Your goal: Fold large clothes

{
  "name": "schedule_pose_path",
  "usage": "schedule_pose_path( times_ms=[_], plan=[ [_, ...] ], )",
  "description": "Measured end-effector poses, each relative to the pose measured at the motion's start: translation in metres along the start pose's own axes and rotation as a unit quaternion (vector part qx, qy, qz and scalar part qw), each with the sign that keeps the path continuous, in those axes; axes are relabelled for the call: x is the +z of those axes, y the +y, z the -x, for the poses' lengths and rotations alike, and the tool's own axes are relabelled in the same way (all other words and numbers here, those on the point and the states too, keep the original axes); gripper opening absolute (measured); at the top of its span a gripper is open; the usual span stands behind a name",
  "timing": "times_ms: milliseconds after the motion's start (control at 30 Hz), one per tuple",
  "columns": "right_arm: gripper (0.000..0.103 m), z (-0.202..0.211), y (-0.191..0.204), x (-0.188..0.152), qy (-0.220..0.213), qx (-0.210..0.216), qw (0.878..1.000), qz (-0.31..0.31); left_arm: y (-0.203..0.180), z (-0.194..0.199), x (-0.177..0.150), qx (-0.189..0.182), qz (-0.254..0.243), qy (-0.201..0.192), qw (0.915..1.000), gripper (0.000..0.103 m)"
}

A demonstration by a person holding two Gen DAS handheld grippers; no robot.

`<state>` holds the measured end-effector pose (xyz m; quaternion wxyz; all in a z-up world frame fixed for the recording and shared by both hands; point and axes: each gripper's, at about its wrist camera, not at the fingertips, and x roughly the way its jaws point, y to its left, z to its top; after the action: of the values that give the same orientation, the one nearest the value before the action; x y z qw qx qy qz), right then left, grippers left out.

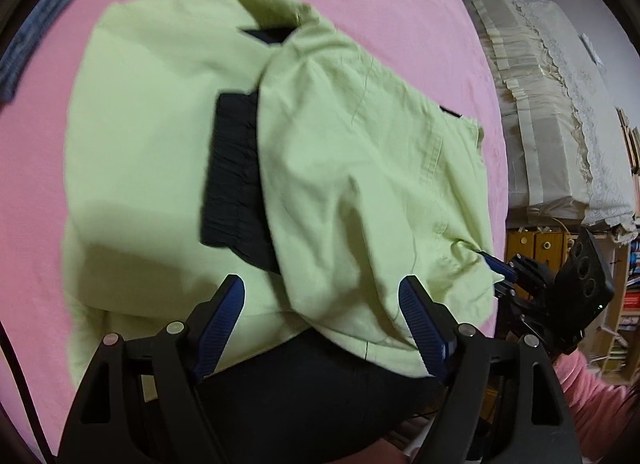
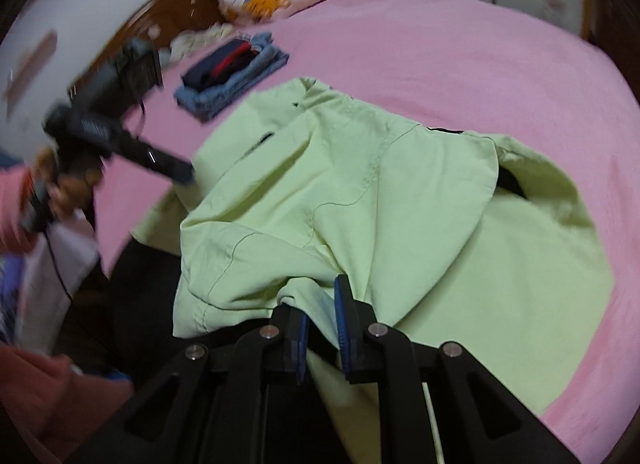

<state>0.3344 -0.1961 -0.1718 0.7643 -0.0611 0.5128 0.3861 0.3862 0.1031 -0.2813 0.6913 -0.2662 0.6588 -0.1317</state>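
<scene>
A large light-green garment [image 1: 168, 112] with black trim is spread on the pink bed [image 1: 400, 16], one side already turned over the rest so that a loose flap lies across the middle. The cloth is judged to be light, soft and limp: it will sag and crease wherever it is unsupported, and is best taken at a hem, a corner or a seam, where the layers are thicker and less likely to slip. The right tool [image 2: 322, 328] is seen nearly together, clamped on a gathered fold of the green cloth at the near edge of the flap, the fabric passing between its blue pads [image 2: 342, 316]. The left tool [image 1: 322, 328] is held wide apart above the near part of the garment; nothing is gripped by it, and whether its tips touch the cloth cannot be told.
</scene>
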Motion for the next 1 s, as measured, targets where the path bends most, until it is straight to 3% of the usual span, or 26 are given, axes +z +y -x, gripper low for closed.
schedule_pose_path(
  times_ms=[167,233,300,333,367,433,500,833,933,1000],
  plan=[
    [0.012,0.008,-0.003,-0.004,-0.03,-0.011,0.998,-0.054,0.0,-0.031,-0.001,-0.035,0.037,0.044,0.9977,0.075],
    [0.009,0.007,-0.003,-0.006,-0.043,-0.013,0.997,-0.057,0.003,-0.043,-0.001,-0.054,0.068,0.052,0.9949,0.062],
    [0.006,0.004,0.002,-0.007,-0.042,-0.025,0.998,-0.039,0.009,-0.053,0.0,-0.083,0.11,0.048,0.9893,0.019],
    [0.006,-0.001,0.007,-0.007,-0.036,-0.029,0.999,-0.023,0.011,-0.057,0.0,-0.099,0.128,0.046,0.9858,0.007],
    [0.006,-0.003,0.01,-0.008,-0.035,-0.035,0.999,-0.013,0.013,-0.061,0.0,-0.113,0.147,0.042,0.9818,0.005],
    [0.01,-0.01,0.02,-0.009,-0.038,-0.07,0.997,0.021,0.014,-0.068,0.001,-0.13,0.165,0.037,0.977,0.005],
    [0.01,-0.018,0.021,-0.008,-0.017,-0.076,0.996,0.032,0.011,-0.07,0.002,-0.141,0.168,0.031,0.9752,0.005],
    [0.015,-0.011,0.0,-0.012,-0.036,-0.026,0.998,-0.035,-0.001,-0.058,0.019,-0.161,0.174,-0.009,0.9715,0.004],
    [0.016,-0.014,0.001,-0.012,-0.026,-0.014,0.998,-0.047,0.004,-0.048,0.033,-0.191,0.18,-0.033,0.9643,0.004],
    [0.016,-0.016,0.006,-0.014,-0.015,-0.017,0.999,-0.033,0.0,-0.044,0.043,-0.192,0.174,-0.043,0.9649,0.003]
  ],
)
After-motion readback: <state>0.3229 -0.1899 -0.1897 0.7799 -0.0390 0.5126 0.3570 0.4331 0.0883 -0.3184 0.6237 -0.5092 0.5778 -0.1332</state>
